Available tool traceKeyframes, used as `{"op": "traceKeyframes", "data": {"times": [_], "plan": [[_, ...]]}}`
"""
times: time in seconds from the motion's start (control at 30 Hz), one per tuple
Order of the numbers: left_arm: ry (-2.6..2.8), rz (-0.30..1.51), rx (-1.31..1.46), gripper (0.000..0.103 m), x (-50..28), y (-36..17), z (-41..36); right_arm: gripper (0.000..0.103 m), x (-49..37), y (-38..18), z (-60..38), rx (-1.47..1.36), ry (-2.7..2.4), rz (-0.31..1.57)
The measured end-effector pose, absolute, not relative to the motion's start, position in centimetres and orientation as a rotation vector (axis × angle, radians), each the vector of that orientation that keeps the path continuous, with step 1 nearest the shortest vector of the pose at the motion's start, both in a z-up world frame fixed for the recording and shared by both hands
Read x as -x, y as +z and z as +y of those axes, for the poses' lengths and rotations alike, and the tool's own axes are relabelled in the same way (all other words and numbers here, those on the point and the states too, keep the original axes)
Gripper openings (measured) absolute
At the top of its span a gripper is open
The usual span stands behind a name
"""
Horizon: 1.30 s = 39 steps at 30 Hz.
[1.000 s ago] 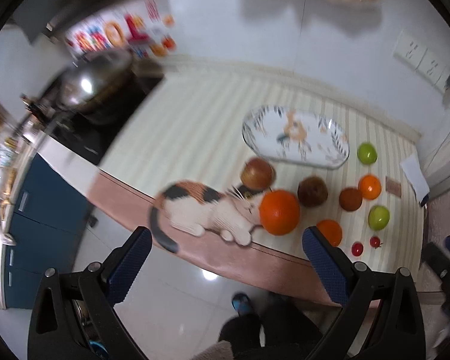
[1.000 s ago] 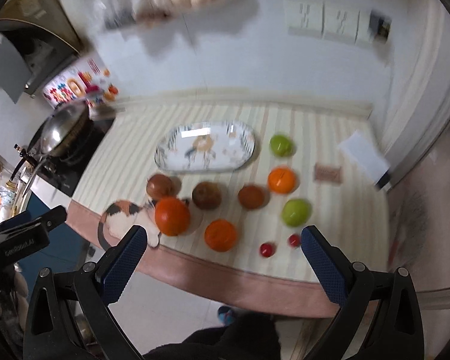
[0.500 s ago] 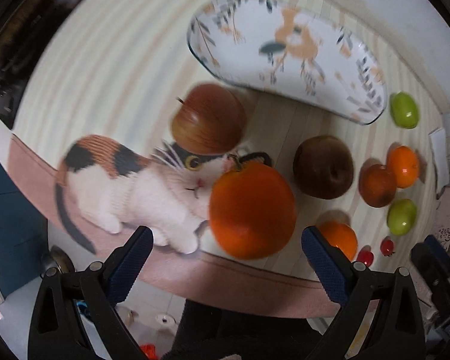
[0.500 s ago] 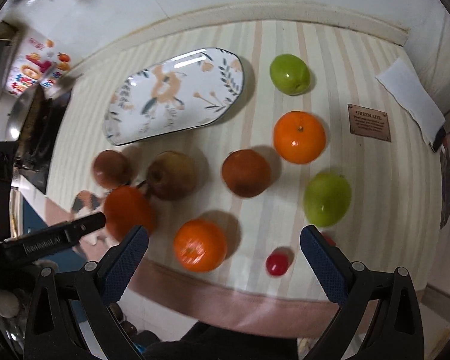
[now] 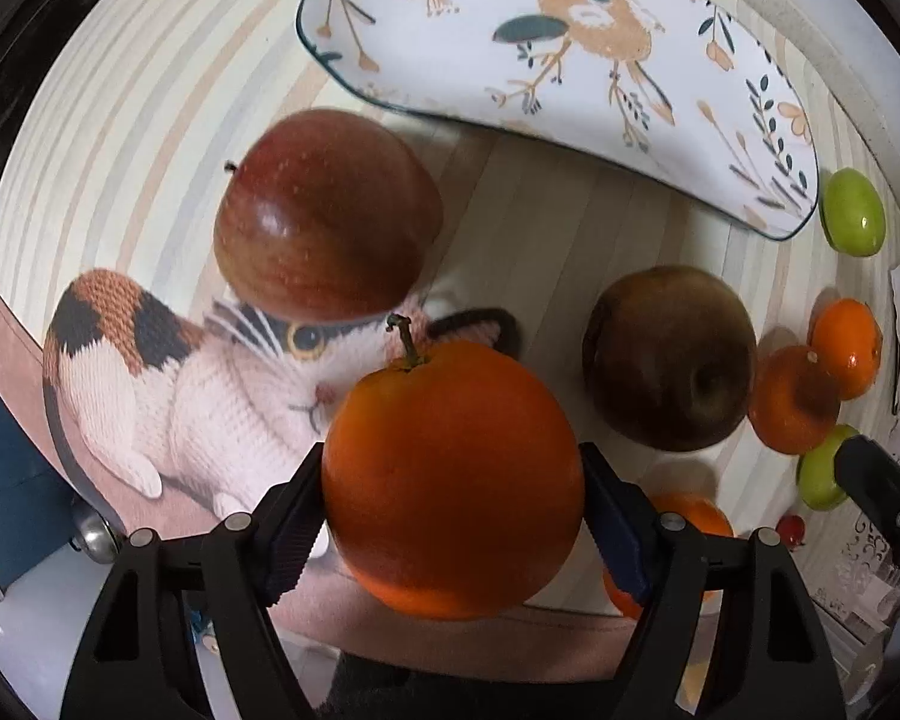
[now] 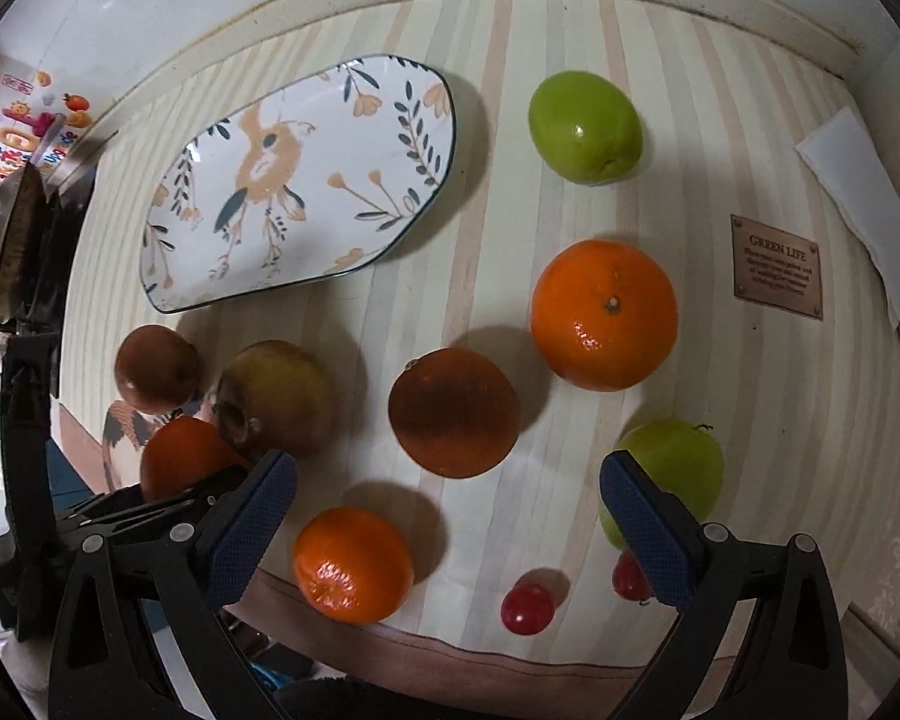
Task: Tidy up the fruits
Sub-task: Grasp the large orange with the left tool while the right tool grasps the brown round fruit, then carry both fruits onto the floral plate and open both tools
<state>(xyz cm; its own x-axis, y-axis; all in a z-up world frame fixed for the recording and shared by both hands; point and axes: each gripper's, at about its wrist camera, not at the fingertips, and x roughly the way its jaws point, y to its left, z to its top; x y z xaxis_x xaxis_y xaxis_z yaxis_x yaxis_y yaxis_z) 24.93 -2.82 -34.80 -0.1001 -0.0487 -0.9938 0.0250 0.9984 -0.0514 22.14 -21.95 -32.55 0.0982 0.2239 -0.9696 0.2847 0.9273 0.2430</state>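
The large orange (image 5: 453,480) sits at the near edge of the table (image 5: 570,228), partly on the printed cat (image 5: 168,390), with my left gripper (image 5: 453,516) closed to its width, pads against both flanks at its widest girth. I judge it firm, moderately heavy, its rind grippy enough; a hold across the middle suits it. A red apple (image 5: 324,216) lies just behind, a brown apple (image 5: 669,357) to the right, the patterned plate (image 5: 570,42) beyond. My right gripper (image 6: 447,519) hangs wide open, empty, above the small orange (image 6: 354,564).
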Motion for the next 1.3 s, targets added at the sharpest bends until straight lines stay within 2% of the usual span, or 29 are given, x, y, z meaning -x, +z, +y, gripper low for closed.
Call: {"op": "traceKeyframes", "data": {"times": [0.23, 0.33, 0.43, 0.5, 0.57, 0.77, 1.0, 1.13, 1.3], "plan": [[-0.065, 1.65, 0.044, 0.076, -25.5, -34.4, -1.8, 0.1, -22.3, -33.1, -21.9, -0.412, -0.071, 1.486], [-0.069, 1.626, 0.012, 0.077, -25.7, -34.3, -2.5, 0.096, -22.9, -33.9, -22.3, -0.426, -0.086, 1.486], [-0.072, 1.608, -0.014, 0.077, -26.3, -34.3, -3.4, 0.085, -23.4, -35.2, -22.2, -0.427, -0.085, 1.508], [-0.067, 1.613, -0.006, 0.076, -26.6, -34.3, -3.5, 0.069, -23.6, -36.1, -22.1, -0.442, -0.081, 1.522], [-0.065, 1.614, 0.009, 0.076, -26.6, -34.2, -3.4, 0.06, -23.6, -36.2, -22.0, -0.474, -0.047, 1.503], [-0.071, 1.601, 0.035, 0.075, -25.0, -32.8, -1.8, 0.059, -23.5, -35.0, -21.3, -0.425, -0.046, 1.475], [-0.144, 1.519, 0.079, 0.075, -24.5, -27.2, -1.2, 0.059, -24.1, -31.3, -20.4, -0.432, 0.005, 1.405], [-0.203, 1.457, 0.106, 0.075, -26.9, -23.1, -1.6, 0.059, -25.8, -28.8, -20.0, -0.452, 0.053, 1.354], [-0.218, 1.436, 0.078, 0.075, -33.4, -22.8, -3.0, 0.059, -30.6, -28.5, -19.3, -0.427, 0.079, 1.319]]}}
